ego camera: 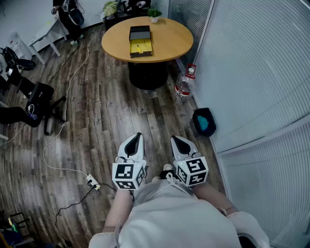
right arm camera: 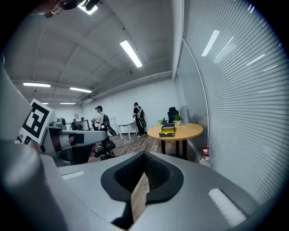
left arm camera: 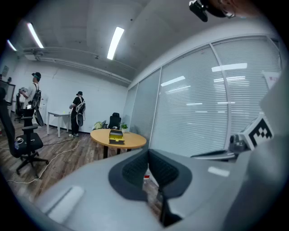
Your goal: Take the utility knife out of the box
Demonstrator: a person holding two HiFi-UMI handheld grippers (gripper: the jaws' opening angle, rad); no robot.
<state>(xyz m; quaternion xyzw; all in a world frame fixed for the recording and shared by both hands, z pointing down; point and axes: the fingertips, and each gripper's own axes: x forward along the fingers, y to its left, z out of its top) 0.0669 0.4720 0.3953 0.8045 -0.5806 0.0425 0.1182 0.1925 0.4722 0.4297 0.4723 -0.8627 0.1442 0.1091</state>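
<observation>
An open black box (ego camera: 140,41) with a yellow lining lies on the round wooden table (ego camera: 111,46), far ahead across the floor. A small item rests on the lining, too small to make out. The box also shows in the left gripper view (left arm camera: 116,136) and the right gripper view (right arm camera: 168,131). My left gripper (ego camera: 139,135) and right gripper (ego camera: 175,139) hang side by side close to my body, well short of the table. Each points toward the table, shut and holding nothing, left gripper (left arm camera: 148,155) and right gripper (right arm camera: 144,158).
A glass wall with blinds (ego camera: 256,72) runs along the right. A large water bottle (ego camera: 184,86) stands by the table base, and a black bin (ego camera: 204,122) sits by the wall. Office chairs (ego camera: 34,104), cables and a power strip (ego camera: 92,182) are at left. A potted plant (ego camera: 154,14) stands on the table.
</observation>
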